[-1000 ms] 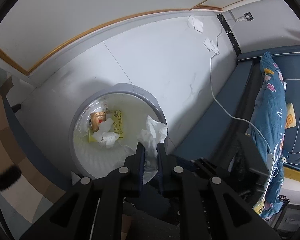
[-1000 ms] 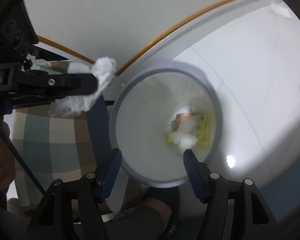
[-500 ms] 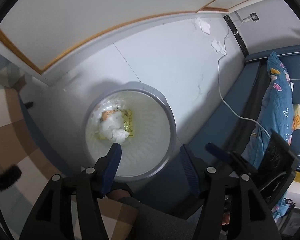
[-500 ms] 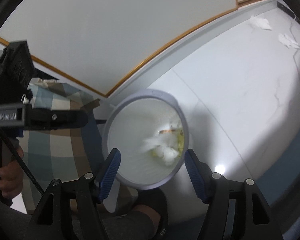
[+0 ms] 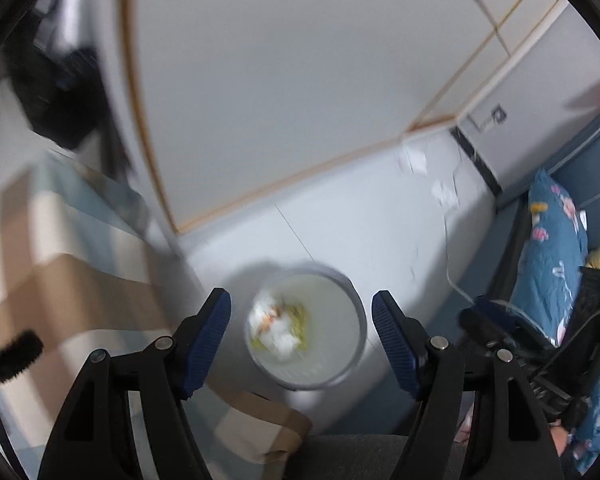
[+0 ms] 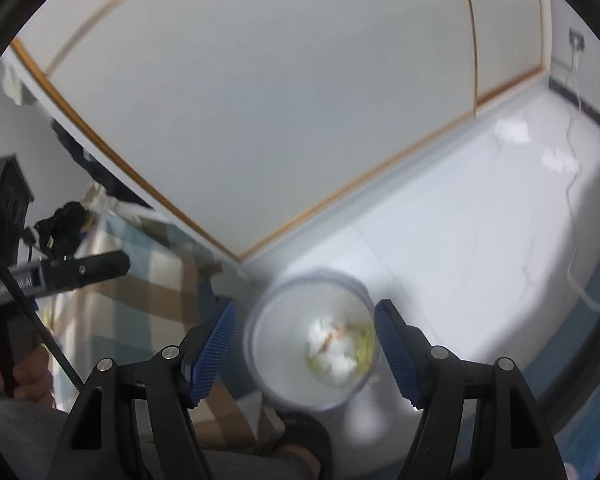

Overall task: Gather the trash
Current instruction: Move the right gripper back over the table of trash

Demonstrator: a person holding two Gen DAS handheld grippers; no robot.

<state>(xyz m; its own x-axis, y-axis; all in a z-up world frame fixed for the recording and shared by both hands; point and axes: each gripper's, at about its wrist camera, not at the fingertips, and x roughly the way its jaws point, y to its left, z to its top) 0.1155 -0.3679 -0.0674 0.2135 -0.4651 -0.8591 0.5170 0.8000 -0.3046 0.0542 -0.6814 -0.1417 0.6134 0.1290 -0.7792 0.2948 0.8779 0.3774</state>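
White floor tile (image 5: 360,216) carries everything relevant; all positions below are referenced to the round waste bin (image 5: 352,344) standing on it, close to the wardrobe door (image 5: 284,92) and just beside a checked cloth (image 5: 60,240).

Inside the bin lie crumpled white tissues (image 5: 278,326) and a yellow wrapper (image 5: 300,316), so that portion of the trash is already collected. Two further tissue scraps remain on the floor, well apart from the bin, toward the far corner with the wall socket (image 5: 498,114): one scrap (image 6: 512,130) near the door's foot and a second scrap (image 6: 556,160) beside the white cable (image 6: 572,208). Blur conceals their outline, so no long axis can be stated.

The coming move is judged to be a reach from the bin to those scraps. They lie ahead of both tools and to the right of the bin. Which tool is nearer cannot be determined.

The left gripper (image 5: 300,340) points steeply down above the bin; its jaws have just been opening, stand wide and hold nothing. The right gripper (image 6: 304,344) is posed alike, its jaws have also just been opening, with nothing between them. The blue fingertips (image 6: 216,344) frame the bin without touching it.
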